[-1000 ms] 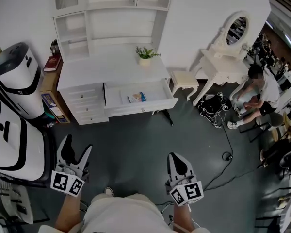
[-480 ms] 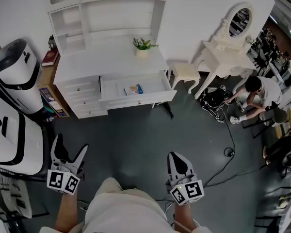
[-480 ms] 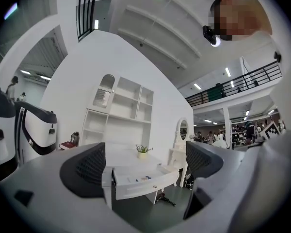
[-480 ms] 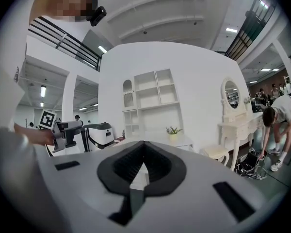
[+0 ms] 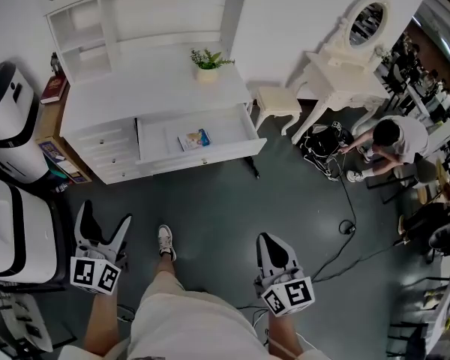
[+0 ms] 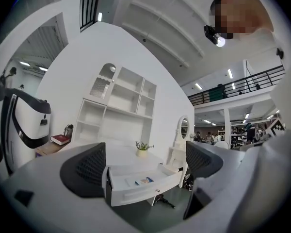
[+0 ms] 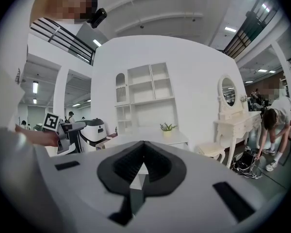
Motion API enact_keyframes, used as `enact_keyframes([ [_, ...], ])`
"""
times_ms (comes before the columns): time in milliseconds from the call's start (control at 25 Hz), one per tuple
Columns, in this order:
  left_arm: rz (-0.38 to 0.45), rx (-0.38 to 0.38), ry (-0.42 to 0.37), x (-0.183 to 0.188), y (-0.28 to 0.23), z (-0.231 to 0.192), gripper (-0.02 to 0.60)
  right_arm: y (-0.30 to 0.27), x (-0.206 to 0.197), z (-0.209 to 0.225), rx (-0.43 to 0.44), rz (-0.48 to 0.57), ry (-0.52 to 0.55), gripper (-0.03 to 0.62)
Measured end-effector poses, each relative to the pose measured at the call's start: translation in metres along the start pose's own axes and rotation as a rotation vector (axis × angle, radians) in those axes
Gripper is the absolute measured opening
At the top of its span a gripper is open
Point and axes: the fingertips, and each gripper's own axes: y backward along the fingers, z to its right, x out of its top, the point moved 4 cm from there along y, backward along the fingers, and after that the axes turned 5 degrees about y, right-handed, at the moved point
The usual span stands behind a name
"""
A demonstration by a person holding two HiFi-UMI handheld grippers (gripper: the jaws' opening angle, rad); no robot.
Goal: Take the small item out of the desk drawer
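Since a second ago I have stepped toward the desk: in the head view it and its open drawer have slid up and to the left, and my shoe now shows out in front on the dark floor. My left gripper has just been opening; its jaws now stand as wide apart as they go, with nothing between them. In the left gripper view the drawer is framed in the gap between the pads, still well away from them. My right gripper has its jaws closed together on nothing.

The small item, a flat packet with blue on it, lies on the drawer's floor near the middle, well apart from both grippers. A potted plant stands on the desk top behind the drawer. A pale stool sits just right of the desk, beside a white dressing table, and a person bends down near it.
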Motion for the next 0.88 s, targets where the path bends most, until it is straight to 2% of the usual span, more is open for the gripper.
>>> enact_keyframes([
  [120, -0.016, -0.052, 0.005, -0.008, -0.061, -0.018, 0.498, -0.052, 0.004, 0.014, -0.028, -0.028, -0.002, 0.009],
  [280, -0.037, -0.154, -0.033, -0.009, -0.146, -0.036, 0.499, -0.142, 0.030, 0.018, -0.029, -0.033, 0.036, 0.009],
  [520, -0.103, -0.292, -0.006, -0.013, -0.245, -0.069, 0.497, -0.259, 0.058, 0.020, -0.039, -0.063, 0.065, 0.009],
  [720, -0.178, -0.366, 0.032, -0.029, -0.301, -0.094, 0.497, -0.308, 0.063, 0.024, -0.089, -0.101, 0.054, 0.009],
  [880, -0.234, -0.428, 0.047, -0.041, -0.339, -0.096, 0.497, -0.329, 0.068, 0.042, -0.130, -0.117, 0.048, 0.009],
])
